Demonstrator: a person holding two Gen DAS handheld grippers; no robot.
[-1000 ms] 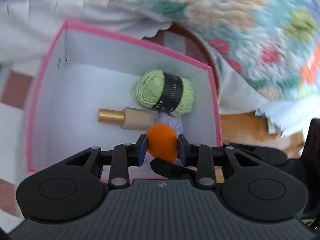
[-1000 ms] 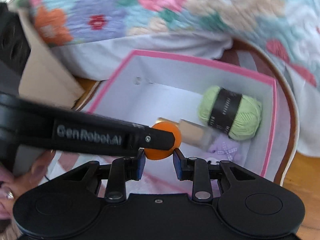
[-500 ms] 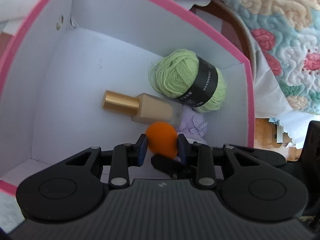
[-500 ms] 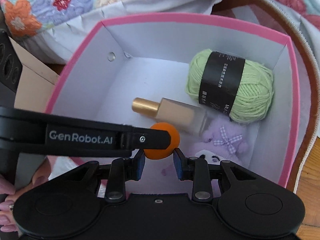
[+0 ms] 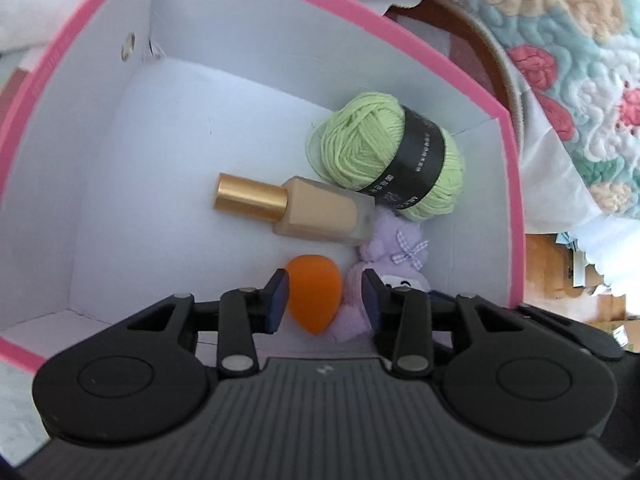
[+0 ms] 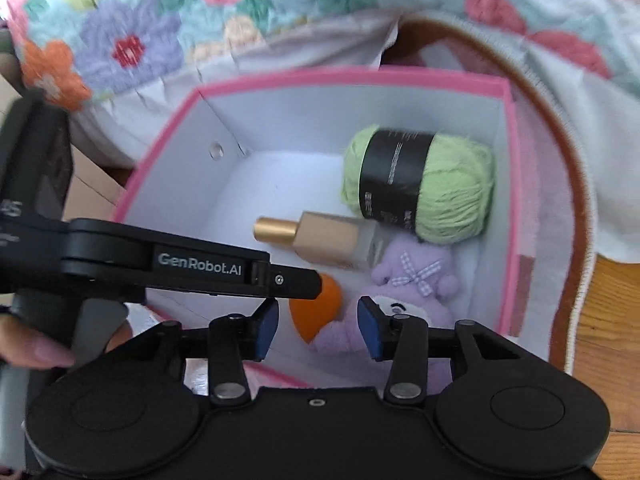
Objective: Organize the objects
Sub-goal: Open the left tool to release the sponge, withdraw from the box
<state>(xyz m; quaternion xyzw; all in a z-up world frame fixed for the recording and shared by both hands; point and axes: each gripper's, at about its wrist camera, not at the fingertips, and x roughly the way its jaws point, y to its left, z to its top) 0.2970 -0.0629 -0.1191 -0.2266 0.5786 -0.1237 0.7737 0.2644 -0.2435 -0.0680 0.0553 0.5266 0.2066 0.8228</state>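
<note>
A pink-rimmed white box (image 5: 404, 46) (image 6: 400, 80) holds a green yarn ball (image 5: 384, 160) (image 6: 452, 188), a beige bottle with a gold cap (image 5: 296, 208) (image 6: 328, 236), a purple plush toy (image 5: 396, 244) (image 6: 416, 280) and an orange sponge egg (image 5: 314, 298) (image 6: 320, 312). My left gripper (image 5: 325, 300) is open low inside the box; the egg lies loose on the box floor between its jaws. My right gripper (image 6: 318, 328) is open and empty, above the box's near edge. The left gripper's arm crosses the right wrist view.
A flowered quilt (image 6: 200, 12) (image 5: 560, 40) lies behind and beside the box. A round brown-edged mat (image 6: 576, 200) lies under the box. Wooden floor (image 6: 616, 320) shows at the right. A cardboard box (image 6: 92, 196) stands at the left.
My left gripper sank into the box and opened, letting the orange egg go onto the box floor beside the plush. My right gripper also opened wider and drew back a little.
</note>
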